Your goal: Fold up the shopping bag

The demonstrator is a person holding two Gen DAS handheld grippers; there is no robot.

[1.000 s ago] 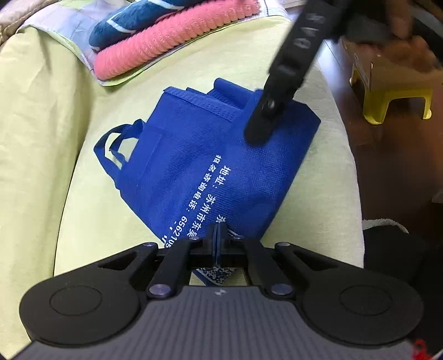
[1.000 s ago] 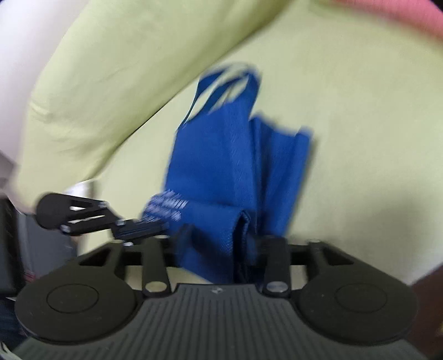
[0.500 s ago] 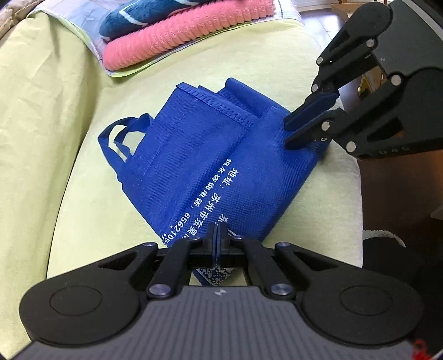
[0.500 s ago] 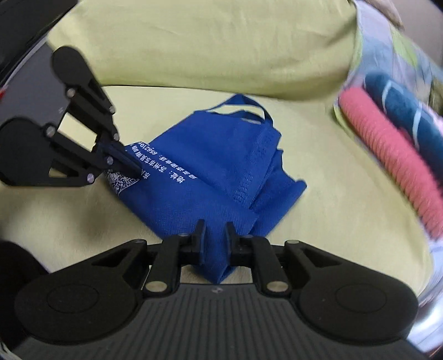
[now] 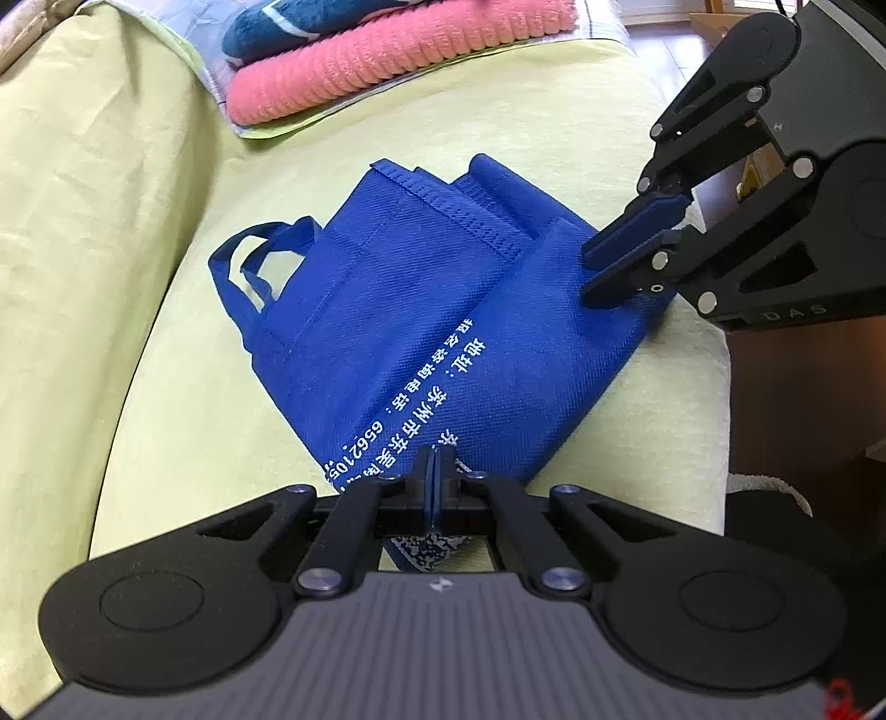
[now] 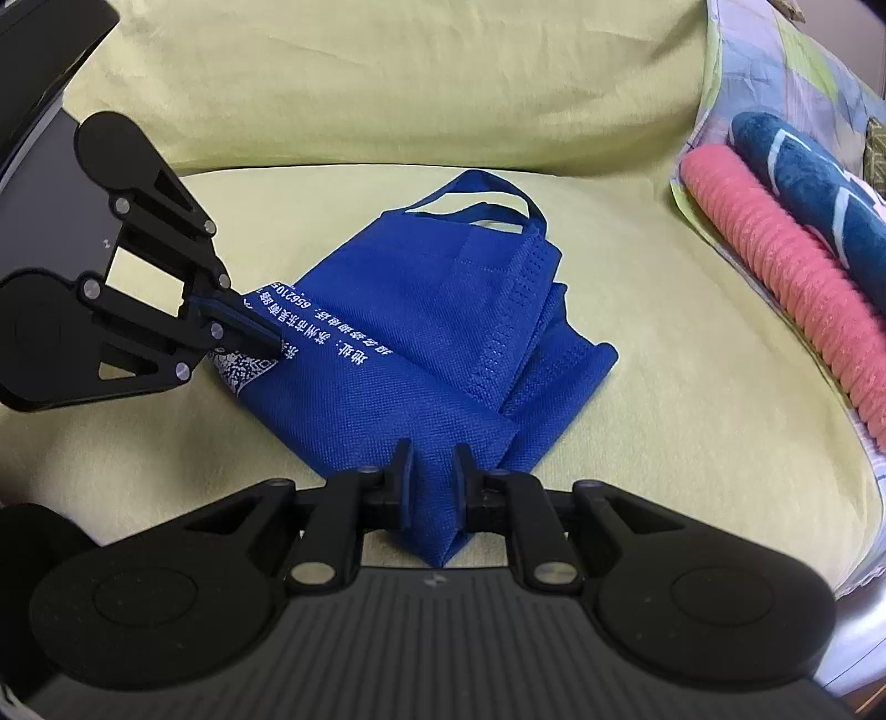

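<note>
A blue shopping bag [image 5: 421,310] with white print lies partly folded on a yellow-green sofa cushion [image 5: 166,399], its handles [image 5: 249,260] toward the backrest. My left gripper [image 5: 434,459] is shut on the printed corner nearest its camera. In the right wrist view, that same left gripper [image 6: 266,338] pinches the bag [image 6: 421,332] at the left. My right gripper [image 6: 432,448] is shut on a raised fold at the bag's opposite corner, with cloth filling the narrow gap between its jaws. From the left wrist view, the right gripper [image 5: 592,266] bites the bag's far right edge.
A folded pink towel [image 5: 387,61] and a dark blue towel [image 5: 310,22] are stacked on a patterned cloth [image 6: 775,72] at the cushion's far end. The sofa backrest [image 6: 387,83] rises behind the bag. The cushion's front edge [image 5: 703,387] drops to a dark wooden floor.
The right gripper rolled, swung onto the bag's corner near the cushion's front edge and closed on a fold there. The left gripper kept its hold and stayed in place.
</note>
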